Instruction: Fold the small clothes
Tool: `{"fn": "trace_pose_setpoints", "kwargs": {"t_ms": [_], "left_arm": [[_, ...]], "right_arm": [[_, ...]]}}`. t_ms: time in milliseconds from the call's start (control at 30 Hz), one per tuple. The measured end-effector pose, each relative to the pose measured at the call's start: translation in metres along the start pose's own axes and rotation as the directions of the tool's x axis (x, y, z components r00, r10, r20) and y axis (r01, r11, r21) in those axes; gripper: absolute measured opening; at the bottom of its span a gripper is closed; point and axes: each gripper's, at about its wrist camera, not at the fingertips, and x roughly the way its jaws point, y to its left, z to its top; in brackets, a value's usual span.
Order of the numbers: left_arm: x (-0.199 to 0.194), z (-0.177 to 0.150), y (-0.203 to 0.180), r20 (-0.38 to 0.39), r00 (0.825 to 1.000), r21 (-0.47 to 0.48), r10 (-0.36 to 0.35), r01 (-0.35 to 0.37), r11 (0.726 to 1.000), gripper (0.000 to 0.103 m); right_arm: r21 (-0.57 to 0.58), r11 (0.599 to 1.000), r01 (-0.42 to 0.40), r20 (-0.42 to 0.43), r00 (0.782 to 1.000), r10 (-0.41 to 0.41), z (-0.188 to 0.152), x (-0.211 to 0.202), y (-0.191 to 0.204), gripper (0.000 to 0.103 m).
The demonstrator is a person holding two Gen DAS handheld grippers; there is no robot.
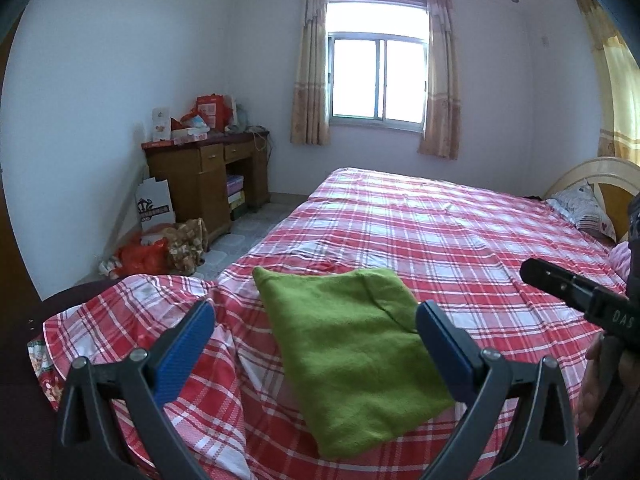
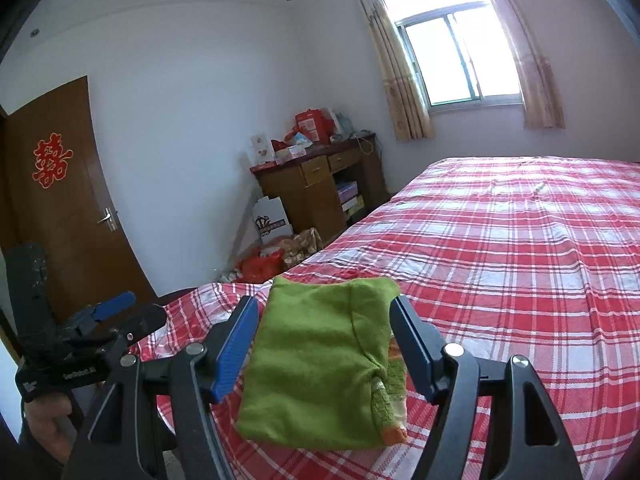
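Left wrist view shows the left gripper (image 1: 316, 320) spread wide and empty above the folded green garment (image 1: 348, 356) on the plaid bedsheet (image 1: 460, 232), while right wrist view shows the right gripper (image 2: 324, 344) likewise released, the soft, light, limp cloth probably best pinched at an edge.

Fuzzy matt green garment (image 1: 352, 344) lies on thin woven plaid bedsheet (image 1: 460, 232); desk (image 1: 208, 176) is varnished wood.

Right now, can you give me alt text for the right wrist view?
A folded green garment lies on a red plaid bedspread, framed by the open right tool, which holds nothing. The left tool shows at far left.
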Motion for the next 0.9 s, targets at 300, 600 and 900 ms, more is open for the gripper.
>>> {"fn": "trace_pose_setpoints", "kwargs": {"t_ms": [300, 600, 900], "left_arm": [[0.0015, -0.0036, -0.0029, -0.012, 1.000, 0.004, -0.003, 0.003, 1.000, 0.103], [0.0019, -0.0037, -0.0027, -0.012, 1.000, 0.004, -0.004, 0.004, 1.000, 0.103], [0.0019, -0.0036, -0.0034, -0.013, 1.000, 0.002, -0.003, 0.003, 1.000, 0.103]], "right_arm": [[0.007, 1.000, -0.006, -0.003, 1.000, 0.006, -0.0016, -0.0016, -0.0013, 0.069], [0.012, 1.000, -0.008, -0.003, 1.000, 0.008, -0.0021, -0.0033, -0.0016, 0.069], [0.014, 1.000, -0.007, -0.007, 1.000, 0.007, -0.0036, -0.0034, -0.0014, 0.069]]}}
